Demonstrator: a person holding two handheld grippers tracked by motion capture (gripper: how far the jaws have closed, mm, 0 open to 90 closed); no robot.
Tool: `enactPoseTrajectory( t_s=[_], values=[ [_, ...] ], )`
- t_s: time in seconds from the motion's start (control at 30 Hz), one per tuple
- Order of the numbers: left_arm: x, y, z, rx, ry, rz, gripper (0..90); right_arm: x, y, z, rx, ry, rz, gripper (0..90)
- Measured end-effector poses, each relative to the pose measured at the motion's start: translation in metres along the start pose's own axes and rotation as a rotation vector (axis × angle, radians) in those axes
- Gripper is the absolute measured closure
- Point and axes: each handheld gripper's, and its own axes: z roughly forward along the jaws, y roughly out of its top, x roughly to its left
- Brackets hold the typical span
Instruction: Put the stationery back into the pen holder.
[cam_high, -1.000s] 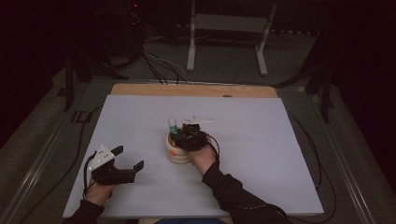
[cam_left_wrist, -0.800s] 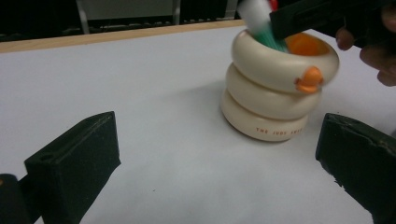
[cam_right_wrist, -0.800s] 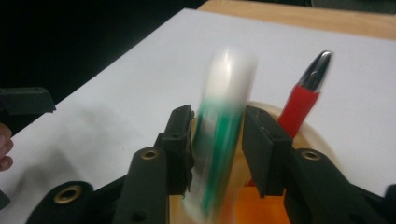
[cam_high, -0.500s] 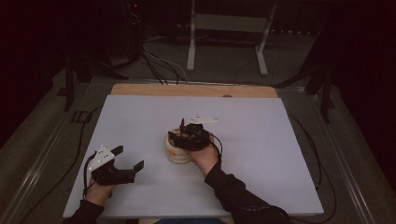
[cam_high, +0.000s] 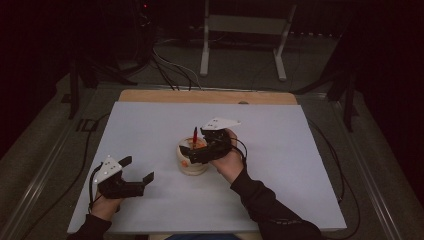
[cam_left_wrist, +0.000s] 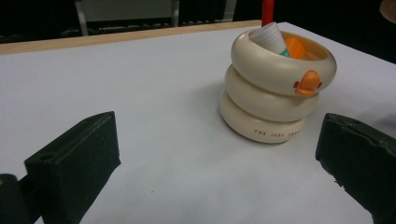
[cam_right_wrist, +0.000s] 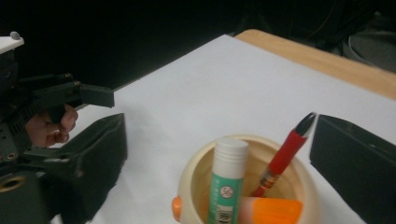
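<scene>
At the white bench (cam_high: 150, 120), I have wide bare surface on every side of the cream duck-faced holder (cam_high: 192, 159), which stands near the middle, well away from the wooden strip (cam_high: 205, 96) along the far edge and from both side edges; dark floor with cables (cam_high: 170, 70) lies beyond. My right tool (cam_high: 192, 150) hangs just above the holder's mouth, its jaws having just been opening and now standing wide apart, with nothing between them; in the right gripper view the red pen (cam_right_wrist: 282, 161) leans against the rim close beside one jaw, though I cannot tell whether it touches it. A green-labelled glue stick (cam_right_wrist: 226, 182) stands upright inside the holder, and an orange item (cam_right_wrist: 266, 211) lies low in it, cut off by the bottom of that view, so I cannot make out what it is. From the high view my right hand (cam_high: 227, 160) covers the holder's near right side. In the left gripper view the pen's top is cut off and the holder's printed lettering is partly unreadable. My left tool (cam_high: 134, 172) rests low at the near left of the bench, well apart from the holder, its jaws spread wide and gripping nothing.
</scene>
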Motion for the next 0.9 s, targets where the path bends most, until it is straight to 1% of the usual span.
enactPoseTrajectory(
  t_s=[0.07,0.13,0.2,0.23,0.3,0.37,0.4,0.43,0.5,0.53,0.57,0.73,0.77,0.83,0.87,0.9],
  values=[
    [-0.001,0.000,0.000,0.002,-0.001,0.000,0.3,-0.002,0.002,-0.004,0.001,0.013,-0.012,2.6],
    [-0.001,0.000,0.000,0.001,-0.003,0.001,0.3,-0.003,0.003,-0.006,-0.004,0.009,-0.019,2.4],
    [-0.001,0.000,0.000,-0.002,-0.004,0.000,0.3,-0.005,0.003,-0.009,0.002,0.008,-0.033,0.0],
    [-0.001,0.000,0.000,-0.003,-0.006,0.002,0.3,-0.006,0.003,-0.011,0.003,0.013,-0.040,0.0],
    [-0.001,0.000,0.000,-0.002,-0.008,0.001,0.3,-0.008,0.003,-0.015,0.004,0.000,-0.052,0.0],
    [-0.002,0.000,0.000,-0.002,-0.015,0.001,0.3,-0.010,0.003,-0.017,0.004,0.008,-0.059,0.0],
    [-0.002,0.000,0.000,-0.002,-0.017,-0.001,0.3,-0.012,0.002,-0.022,0.000,-0.003,-0.066,0.0],
    [-0.002,0.000,0.000,-0.003,-0.018,-0.002,0.3,-0.014,0.003,-0.024,-0.001,0.002,-0.070,0.0],
    [-0.002,0.000,0.000,0.000,-0.017,0.001,0.3,-0.017,0.003,-0.029,0.000,-0.015,-0.085,0.0],
    [-0.002,0.000,0.000,-0.001,-0.019,0.001,0.3,-0.019,0.003,-0.032,-0.002,-0.016,-0.092,0.0],
    [-0.003,0.000,0.000,0.000,-0.020,0.003,0.3,-0.020,0.002,-0.034,-0.008,-0.026,-0.097,0.0],
    [-0.003,0.000,0.001,0.002,-0.026,0.007,0.3,-0.028,0.000,-0.048,-0.016,-0.046,-0.116,0.0],
    [-0.003,0.000,0.001,0.001,-0.026,0.005,0.3,-0.030,-0.001,-0.051,-0.017,-0.058,-0.120,0.0],
    [-0.003,0.000,0.001,0.001,-0.023,0.004,0.3,-0.033,-0.003,-0.057,-0.021,-0.057,-0.116,0.0],
    [-0.003,0.000,0.001,-0.002,-0.025,0.003,0.3,-0.035,-0.004,-0.059,-0.020,-0.064,-0.114,0.0],
    [-0.003,0.000,0.001,-0.002,-0.025,0.001,0.3,-0.036,-0.005,-0.061,-0.014,-0.060,-0.114,0.0]
  ],
)
